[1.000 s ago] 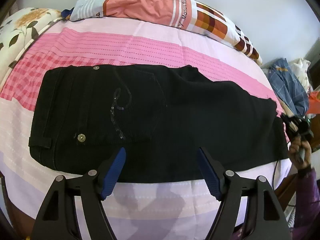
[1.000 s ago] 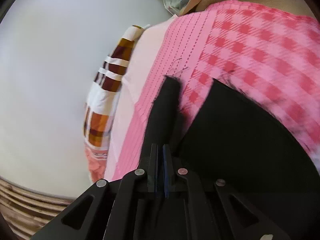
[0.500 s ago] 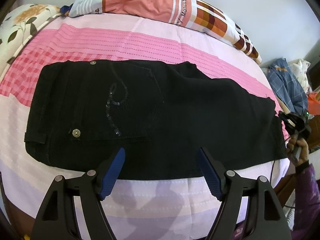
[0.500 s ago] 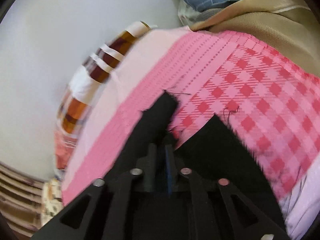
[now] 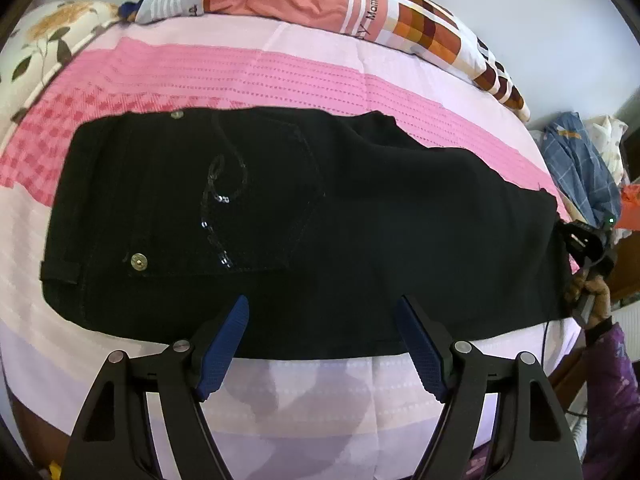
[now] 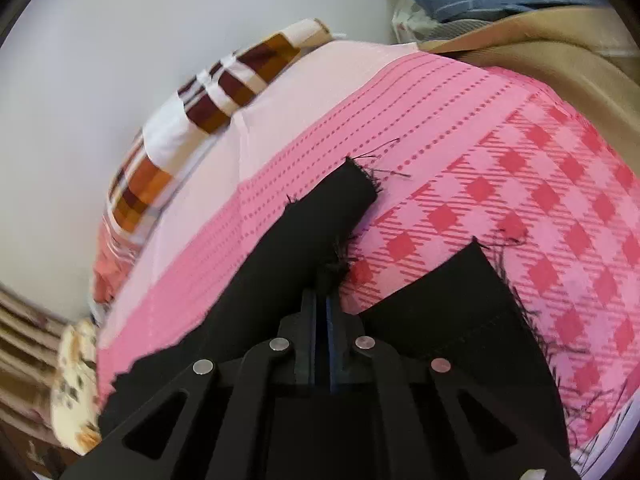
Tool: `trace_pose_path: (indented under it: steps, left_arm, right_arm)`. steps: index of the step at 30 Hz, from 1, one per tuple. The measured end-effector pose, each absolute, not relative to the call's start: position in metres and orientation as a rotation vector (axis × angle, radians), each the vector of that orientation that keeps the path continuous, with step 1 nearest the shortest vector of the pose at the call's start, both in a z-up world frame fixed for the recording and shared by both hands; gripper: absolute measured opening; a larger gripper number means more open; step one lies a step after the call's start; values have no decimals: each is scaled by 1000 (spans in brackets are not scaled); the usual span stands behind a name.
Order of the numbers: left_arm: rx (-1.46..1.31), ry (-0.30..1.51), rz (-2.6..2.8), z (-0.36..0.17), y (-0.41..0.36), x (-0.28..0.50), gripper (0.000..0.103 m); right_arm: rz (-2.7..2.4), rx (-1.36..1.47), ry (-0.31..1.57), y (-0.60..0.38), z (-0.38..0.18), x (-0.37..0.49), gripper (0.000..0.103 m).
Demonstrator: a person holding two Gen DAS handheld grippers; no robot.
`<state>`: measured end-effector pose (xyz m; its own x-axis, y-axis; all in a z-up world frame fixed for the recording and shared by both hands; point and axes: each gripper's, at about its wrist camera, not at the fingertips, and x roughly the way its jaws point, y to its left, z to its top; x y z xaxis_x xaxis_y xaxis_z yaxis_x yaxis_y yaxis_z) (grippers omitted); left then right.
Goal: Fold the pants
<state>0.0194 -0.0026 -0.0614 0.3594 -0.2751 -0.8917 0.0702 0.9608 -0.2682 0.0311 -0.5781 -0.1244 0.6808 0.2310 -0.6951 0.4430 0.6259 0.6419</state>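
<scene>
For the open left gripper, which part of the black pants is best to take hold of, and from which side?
Probably the waistband corner with the belt loop. The left gripper is open above the near edge of the black pants, and that corner lies flat at the near side, so coming from the near edge looks easiest.

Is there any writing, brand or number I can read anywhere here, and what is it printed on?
"Mamas fa...", cut off by a fold: on a white stripe of the salmon and brown checked pillow.
Smaller print beside it on that white stripe: too small to read.
Black pants with sequin swirl: no lettering, only plain metal studs.
</scene>
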Motion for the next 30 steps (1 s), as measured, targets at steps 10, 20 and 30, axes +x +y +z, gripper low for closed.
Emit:
trace_pose_path:
  steps: [10, 20, 30]
  left_arm:
    - [-171, 1169, -223, -54, -4, 20, 79]
    - [-210, 1179, -240, -57, -3, 18, 80]
    - [-217, 1165, -239, -56, -2, 15, 80]
  right_arm:
    - [-225, 1120, 688, -586, -79, -86, 5]
    - [-385, 1305, 737, -594, -123, -173, 3]
    - [-273, 1345, 685, -587, -119, -171, 6]
